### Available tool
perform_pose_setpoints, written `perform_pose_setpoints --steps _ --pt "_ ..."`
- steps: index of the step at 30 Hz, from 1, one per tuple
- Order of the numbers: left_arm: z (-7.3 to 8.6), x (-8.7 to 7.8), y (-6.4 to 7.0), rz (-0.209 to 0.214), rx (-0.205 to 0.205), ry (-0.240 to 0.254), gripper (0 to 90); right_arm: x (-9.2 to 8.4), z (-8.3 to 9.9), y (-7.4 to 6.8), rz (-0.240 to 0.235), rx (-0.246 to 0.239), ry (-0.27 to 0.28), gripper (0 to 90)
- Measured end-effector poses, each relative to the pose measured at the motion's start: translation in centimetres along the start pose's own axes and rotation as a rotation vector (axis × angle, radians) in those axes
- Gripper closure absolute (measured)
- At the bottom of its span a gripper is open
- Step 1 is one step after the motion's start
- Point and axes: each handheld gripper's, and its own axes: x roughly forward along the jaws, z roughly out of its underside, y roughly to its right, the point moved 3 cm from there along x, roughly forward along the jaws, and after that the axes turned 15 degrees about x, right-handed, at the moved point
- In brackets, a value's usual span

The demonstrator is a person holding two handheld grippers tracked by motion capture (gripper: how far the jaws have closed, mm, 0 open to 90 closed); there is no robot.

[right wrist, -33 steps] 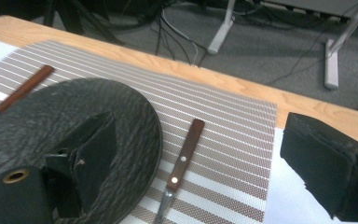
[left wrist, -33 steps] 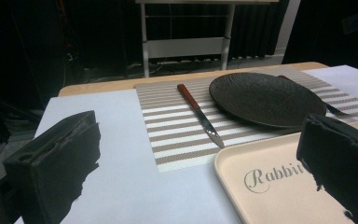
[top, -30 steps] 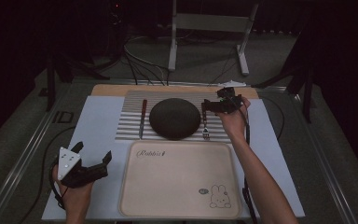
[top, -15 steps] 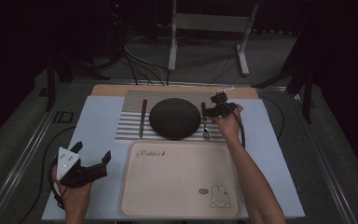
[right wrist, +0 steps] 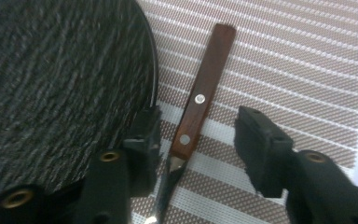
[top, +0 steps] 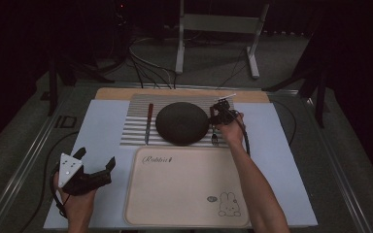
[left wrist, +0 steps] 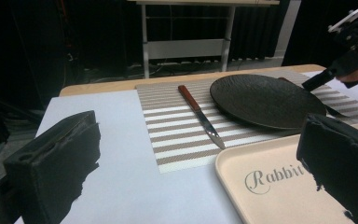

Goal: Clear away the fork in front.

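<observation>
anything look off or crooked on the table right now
Nothing stands out. The plate sits centred on the striped mat, knife at its left, fork at its right between the right gripper's jaws, and the tray lies square in front.

Table (top: 296,145) with striped mat (top: 136,121), tray (top: 184,194)

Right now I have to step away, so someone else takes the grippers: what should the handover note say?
Right gripper: low over the striped mat, jaws just closing around the wooden-handled fork beside the dark plate; pads not yet touching it.
Left gripper: open, holding nothing, resting on the table left of the tray.
Knife: on the mat, left of the plate.
Done: approach. Left: grip and lift.
</observation>
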Motion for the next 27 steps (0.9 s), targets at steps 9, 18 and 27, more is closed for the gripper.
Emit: perform_pose_setpoints --steps 9,18,27 --pt "0.00 0.02 -0.01 0.001 -0.001 0.000 0.0 0.58 0.52 0.20 0.006 -0.005 -0.092 77.3" --pt "-0.02 0.16 0.22 0.004 0.009 -0.005 0.0 0.41 0.49 0.49 0.002 -0.008 -0.122 75.6" --pt "0.02 0.13 0.14 0.005 0.002 -0.004 0.0 0.53 0.47 0.22 0.019 -0.016 -0.125 77.2"
